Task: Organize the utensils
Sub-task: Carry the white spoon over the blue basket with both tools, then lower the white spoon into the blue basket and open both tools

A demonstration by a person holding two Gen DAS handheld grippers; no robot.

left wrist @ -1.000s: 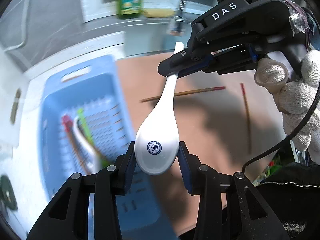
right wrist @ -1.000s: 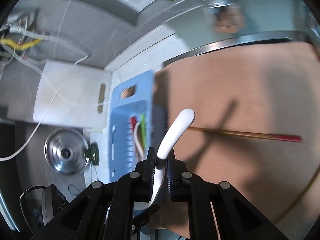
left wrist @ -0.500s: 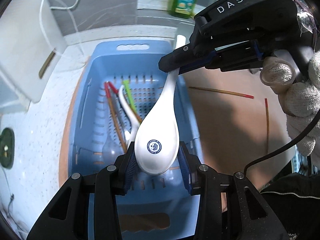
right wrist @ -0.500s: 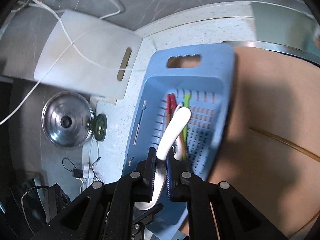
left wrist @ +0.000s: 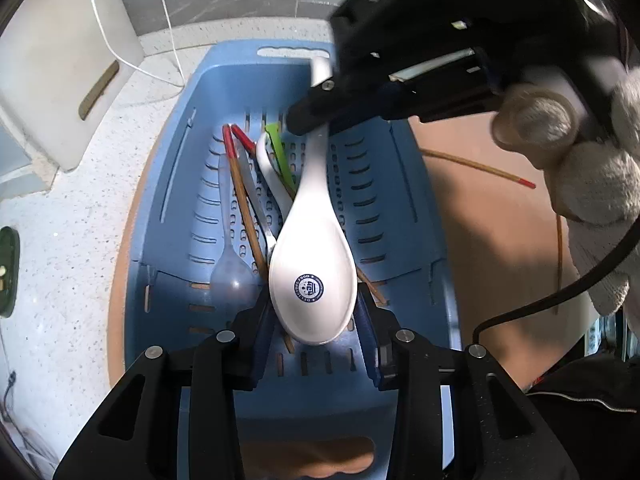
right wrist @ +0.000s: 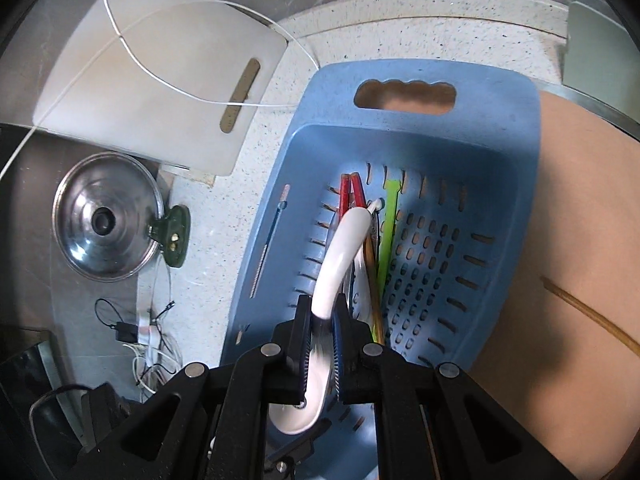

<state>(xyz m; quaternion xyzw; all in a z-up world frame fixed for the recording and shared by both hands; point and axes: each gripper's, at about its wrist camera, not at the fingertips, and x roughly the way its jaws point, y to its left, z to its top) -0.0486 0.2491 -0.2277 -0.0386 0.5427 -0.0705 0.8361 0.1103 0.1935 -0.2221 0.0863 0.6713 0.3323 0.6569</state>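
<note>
A white ceramic spoon (left wrist: 312, 272) with a blue round mark hangs over the blue slotted basket (left wrist: 176, 200). My left gripper (left wrist: 314, 312) is shut on the spoon's bowl, a pad pressing on each side. In the left wrist view my right gripper (left wrist: 308, 120) clamps the handle further up. The right wrist view shows it (right wrist: 322, 320) shut on the spoon (right wrist: 340, 248) above the basket (right wrist: 500, 92). In the basket lie red-tipped chopsticks (left wrist: 240, 184), a green utensil (left wrist: 280, 152), another white spoon (left wrist: 266, 164) and a translucent spoon (left wrist: 234, 276).
Two loose chopsticks (left wrist: 480, 168) (left wrist: 560, 248) lie on the brown surface (right wrist: 580, 240) right of the basket. A white cutting board (right wrist: 160, 60), a thin white cable and a steel pot lid (right wrist: 106, 226) sit to its left. A gloved hand (left wrist: 600, 200) holds the right gripper.
Both grippers carried the spoon from over the brown surface leftward to above the basket and slightly lower. The grips on bowl and handle stayed the same.
</note>
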